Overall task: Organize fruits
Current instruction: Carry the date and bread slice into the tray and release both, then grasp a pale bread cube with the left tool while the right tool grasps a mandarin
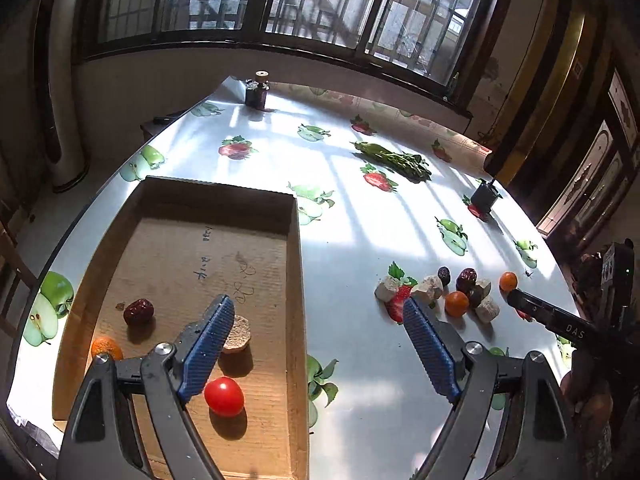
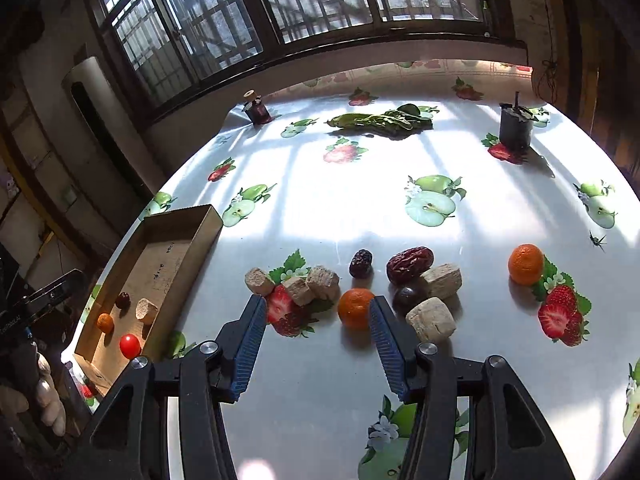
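My right gripper (image 2: 318, 320) hangs part open and empty, its right pad just beside the near small orange (image 2: 356, 307) in the loose pile, so I judge it the nearer hand. My left gripper (image 1: 320, 320) gapes wide, empty, over the cardboard box (image 1: 298, 280) at left.

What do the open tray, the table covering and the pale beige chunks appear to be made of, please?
Tray: plain brown corrugated cardboard, matte, with ribbing and pen marks on its floor.
Table covering: probably glossy plastic or oilcloth, since it mirrors the window light over printed fruit.
Pale chunks: dry, rough and porous, perhaps a crumbly snack; unclear.
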Demonstrator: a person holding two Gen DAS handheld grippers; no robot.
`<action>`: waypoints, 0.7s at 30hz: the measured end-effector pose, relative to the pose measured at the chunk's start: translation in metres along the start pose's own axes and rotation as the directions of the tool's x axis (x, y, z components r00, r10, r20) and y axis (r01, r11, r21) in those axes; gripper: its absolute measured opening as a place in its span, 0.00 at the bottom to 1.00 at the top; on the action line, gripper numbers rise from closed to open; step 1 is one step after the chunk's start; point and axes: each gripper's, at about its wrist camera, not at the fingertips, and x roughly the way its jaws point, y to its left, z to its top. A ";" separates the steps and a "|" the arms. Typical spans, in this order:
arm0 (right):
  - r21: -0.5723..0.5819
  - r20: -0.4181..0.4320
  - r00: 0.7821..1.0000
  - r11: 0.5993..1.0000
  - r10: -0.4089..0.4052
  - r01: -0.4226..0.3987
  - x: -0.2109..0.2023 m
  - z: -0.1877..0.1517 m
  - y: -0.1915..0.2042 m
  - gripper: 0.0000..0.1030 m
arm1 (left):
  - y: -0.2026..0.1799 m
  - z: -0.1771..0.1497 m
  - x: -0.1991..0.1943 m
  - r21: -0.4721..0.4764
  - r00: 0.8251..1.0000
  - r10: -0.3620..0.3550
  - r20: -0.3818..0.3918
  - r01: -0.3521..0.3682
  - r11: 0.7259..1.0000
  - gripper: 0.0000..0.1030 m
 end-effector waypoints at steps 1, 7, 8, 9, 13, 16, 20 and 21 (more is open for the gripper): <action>0.024 -0.001 1.000 1.000 -0.014 0.014 -0.001 0.001 -0.015 0.55 | -0.011 -0.002 0.009 0.007 1.000 -0.012 -0.020 0.012 1.000 0.83; 0.100 -0.028 0.998 0.993 -0.055 0.058 -0.001 -0.007 -0.070 0.55 | -0.066 -0.008 0.058 0.084 0.994 -0.050 -0.096 0.058 0.995 0.83; 0.117 -0.024 0.998 0.991 -0.057 0.059 -0.002 -0.006 -0.076 0.55 | -0.073 -0.008 0.065 0.104 0.994 -0.041 -0.099 0.051 0.993 0.83; 0.137 -0.017 0.998 0.989 -0.059 0.061 -0.004 -0.006 -0.085 0.55 | -0.077 -0.008 0.071 0.118 0.994 -0.036 -0.101 0.048 0.992 0.81; 0.208 0.006 0.995 0.974 -0.097 0.093 -0.012 0.006 -0.119 0.55 | -0.092 -0.011 0.090 0.178 0.990 -0.058 -0.126 0.080 0.981 0.54; 0.214 -0.005 0.991 0.967 -0.137 0.135 -0.006 0.019 -0.131 0.55 | -0.103 -0.016 0.103 0.232 0.991 -0.042 -0.129 0.072 0.970 0.50; 0.214 -0.026 0.990 0.967 -0.137 0.140 0.015 0.028 -0.135 0.55 | -0.114 -0.018 0.117 0.292 0.993 -0.039 -0.113 0.071 0.954 0.50; 0.211 -0.029 0.989 0.966 -0.143 0.146 0.021 0.029 -0.136 0.55 | -0.116 -0.018 0.121 0.303 0.993 -0.033 -0.113 0.066 0.951 0.50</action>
